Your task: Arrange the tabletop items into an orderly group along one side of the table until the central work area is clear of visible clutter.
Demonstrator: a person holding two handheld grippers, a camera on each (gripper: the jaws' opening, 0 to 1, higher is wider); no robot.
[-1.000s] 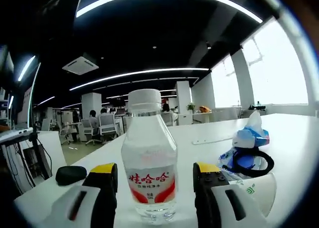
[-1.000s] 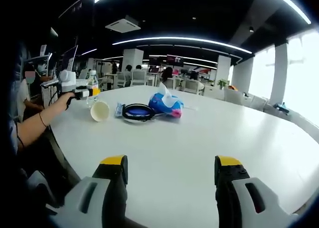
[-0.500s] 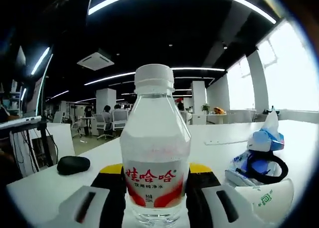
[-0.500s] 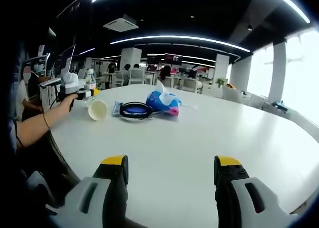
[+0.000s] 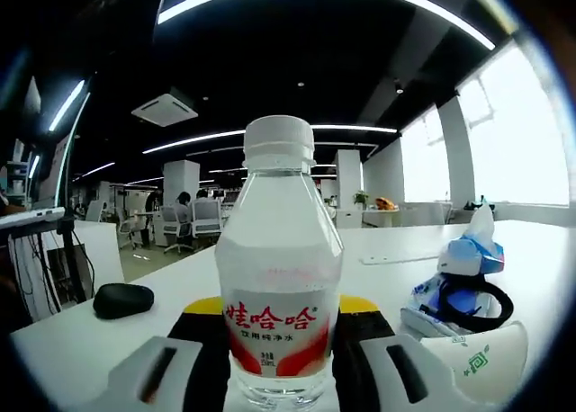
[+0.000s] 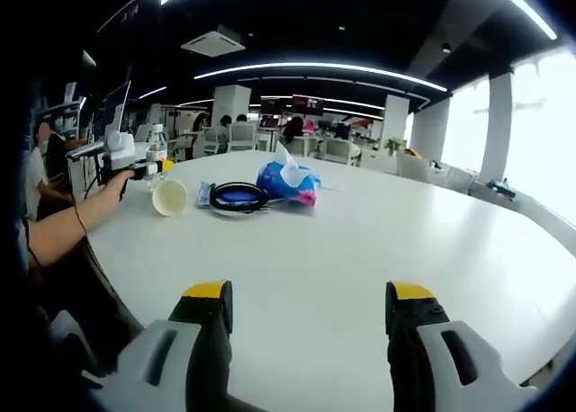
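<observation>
A clear water bottle (image 5: 281, 277) with a white cap and a red label stands on the white table (image 5: 72, 349), with my left gripper (image 5: 281, 335) shut on its lower body. In the right gripper view the bottle (image 6: 157, 147) and the left gripper (image 6: 151, 168) are far off at the table's left edge, held by a person's hand. Beside them lie a tipped paper cup (image 6: 169, 197), a black ring (image 6: 238, 197) on a flat blue pack, and a blue tissue pack (image 6: 286, 183). My right gripper (image 6: 306, 309) hangs open over bare table, with nothing between its fingers.
A black mouse (image 5: 123, 300) lies left of the bottle. The tipped cup (image 5: 481, 362), the black ring (image 5: 472, 302) and the tissue pack (image 5: 475, 253) sit to the bottle's right. A wide stretch of white table (image 6: 405, 241) spreads ahead of my right gripper. Office desks and chairs stand beyond.
My left gripper's jaws have closed from either side onto the bottle and stayed there. The right gripper has stayed open; its view has shifted only slightly.
</observation>
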